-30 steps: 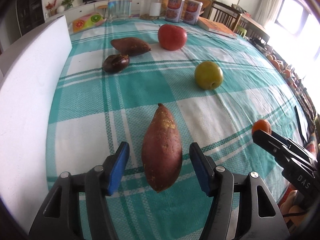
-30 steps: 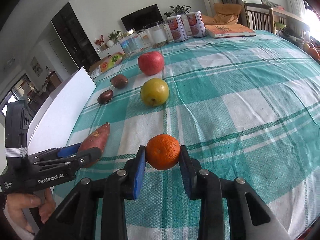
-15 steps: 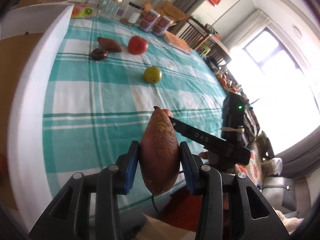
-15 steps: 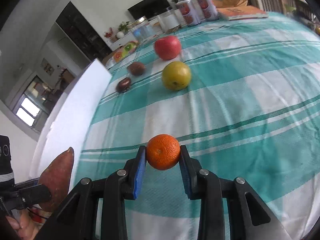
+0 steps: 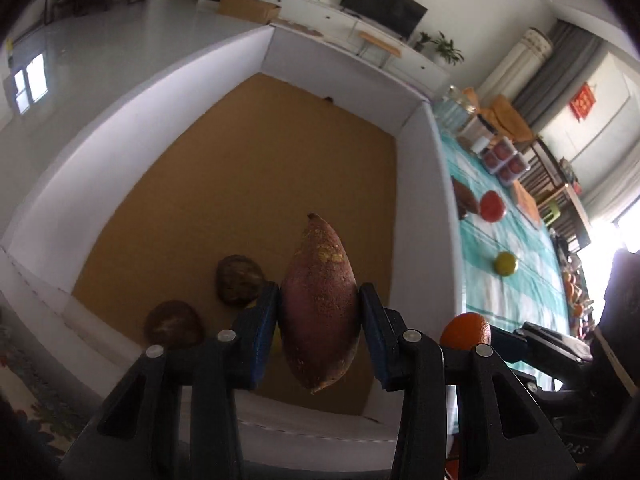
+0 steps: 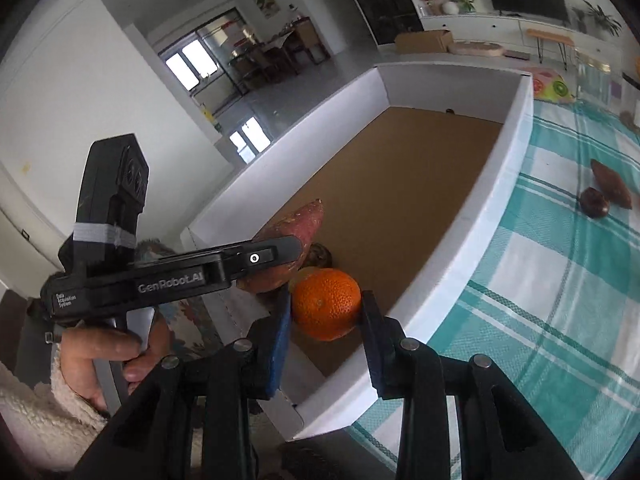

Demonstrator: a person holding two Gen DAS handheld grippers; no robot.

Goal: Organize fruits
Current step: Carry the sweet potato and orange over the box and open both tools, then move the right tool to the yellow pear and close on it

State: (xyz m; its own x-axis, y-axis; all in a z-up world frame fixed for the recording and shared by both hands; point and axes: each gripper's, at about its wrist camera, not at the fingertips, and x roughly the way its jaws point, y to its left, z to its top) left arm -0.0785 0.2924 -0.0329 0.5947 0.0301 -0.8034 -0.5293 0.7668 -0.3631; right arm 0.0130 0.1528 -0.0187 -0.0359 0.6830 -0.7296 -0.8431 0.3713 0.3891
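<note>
Left wrist view: your left gripper (image 5: pixel 319 312) jaws clamp the sweet potato (image 5: pixel 318 304) above the box (image 5: pixel 424 216), your right gripper (image 6: pixel 325 312) jaws the orange (image 6: pixel 326 304), so releasing together could knock them into each other.

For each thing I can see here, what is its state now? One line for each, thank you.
left gripper: shut on the sweet potato
sweet potato: held in the air above the box
right gripper: shut on the orange
orange: held over the box
box: open, two brown items inside
</note>
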